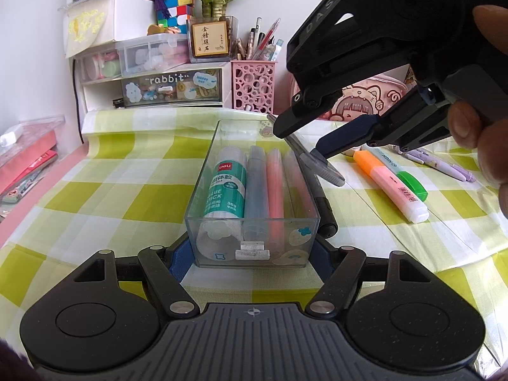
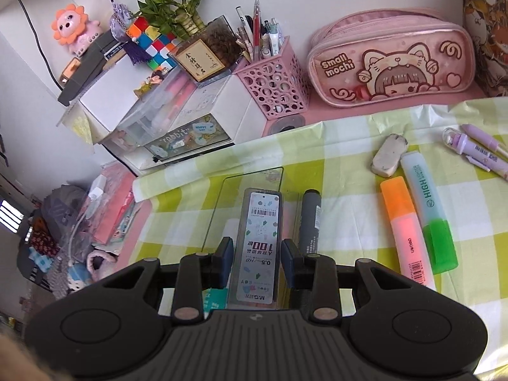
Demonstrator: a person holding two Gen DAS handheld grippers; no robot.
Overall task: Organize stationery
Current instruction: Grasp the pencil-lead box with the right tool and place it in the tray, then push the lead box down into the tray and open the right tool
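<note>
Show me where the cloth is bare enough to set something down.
Bare checked cloth lies left of the clear tray, toward the pink edge. Right of the tray it is crowded: a dark marker, two highlighters, an eraser and purple pens.
</note>
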